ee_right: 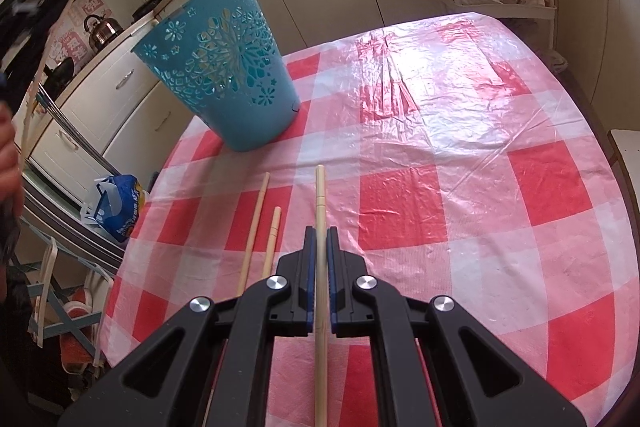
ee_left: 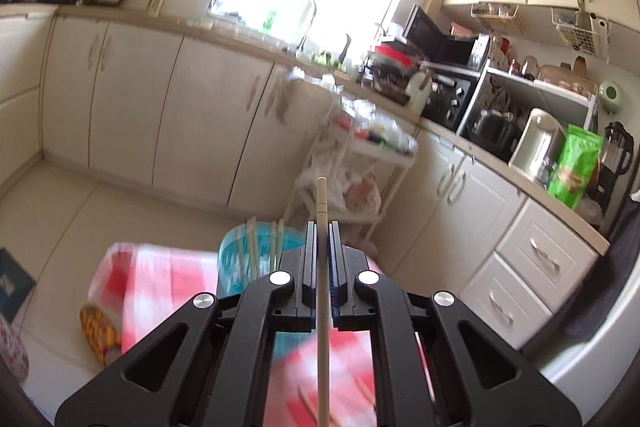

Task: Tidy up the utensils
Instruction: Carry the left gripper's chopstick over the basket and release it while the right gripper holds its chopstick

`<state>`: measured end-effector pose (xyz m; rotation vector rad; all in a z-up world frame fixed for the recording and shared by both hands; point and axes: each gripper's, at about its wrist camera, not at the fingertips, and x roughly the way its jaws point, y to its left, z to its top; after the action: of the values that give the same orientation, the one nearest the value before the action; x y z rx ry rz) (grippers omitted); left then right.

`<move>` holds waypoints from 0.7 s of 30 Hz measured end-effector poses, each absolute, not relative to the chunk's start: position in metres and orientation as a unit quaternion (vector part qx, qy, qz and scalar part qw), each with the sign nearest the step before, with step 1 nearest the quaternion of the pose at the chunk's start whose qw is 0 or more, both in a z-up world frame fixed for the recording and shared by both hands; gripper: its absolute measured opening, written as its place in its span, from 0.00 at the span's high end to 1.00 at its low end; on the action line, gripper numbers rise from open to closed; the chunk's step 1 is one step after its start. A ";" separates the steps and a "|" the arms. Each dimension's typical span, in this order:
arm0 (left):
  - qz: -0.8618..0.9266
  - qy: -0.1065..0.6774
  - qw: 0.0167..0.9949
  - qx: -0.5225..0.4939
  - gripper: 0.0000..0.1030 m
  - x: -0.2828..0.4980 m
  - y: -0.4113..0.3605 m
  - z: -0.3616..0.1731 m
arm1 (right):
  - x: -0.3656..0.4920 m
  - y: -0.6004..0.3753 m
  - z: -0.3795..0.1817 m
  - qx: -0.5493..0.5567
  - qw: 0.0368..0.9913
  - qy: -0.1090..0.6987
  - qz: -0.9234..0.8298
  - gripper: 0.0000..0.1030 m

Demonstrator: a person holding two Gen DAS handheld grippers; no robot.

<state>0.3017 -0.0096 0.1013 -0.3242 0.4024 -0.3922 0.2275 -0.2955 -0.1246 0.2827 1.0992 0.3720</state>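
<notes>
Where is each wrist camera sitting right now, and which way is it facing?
Left wrist: on the left gripper, raised, facing across the kitchen at the cabinets; its black jaws clamp a chopstick.
Right wrist: on the right gripper, tilted down at the checked tablecloth; its jaws clamp another chopstick, and two loose chopsticks lie beside it.
Shared: the blue basket and the checked tablecloth.

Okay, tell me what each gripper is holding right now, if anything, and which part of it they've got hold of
Each holds one wooden chopstick, clamped partway along its shaft. The left gripper has a chopstick poking out ahead; the right gripper grips another chopstick likewise.
</notes>
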 end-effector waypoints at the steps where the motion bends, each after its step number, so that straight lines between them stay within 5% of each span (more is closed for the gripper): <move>1: -0.190 0.187 0.950 -0.160 0.95 0.310 -0.012 0.106 | 0.229 -0.296 -0.123 0.137 0.828 0.516 0.175 0.94; 11: -0.125 0.121 0.970 -0.171 0.95 0.391 -0.022 0.118 | 0.234 -0.296 -0.117 0.173 0.822 0.507 0.192 0.94; 21: -0.090 0.134 0.977 -0.137 0.95 0.419 -0.023 0.092 | 0.236 -0.294 -0.116 0.188 0.818 0.505 0.202 0.94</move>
<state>0.4185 -0.0234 0.0920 -0.2765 0.2692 -0.1818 0.2361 -0.2939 -0.1163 0.3997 1.0773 0.4307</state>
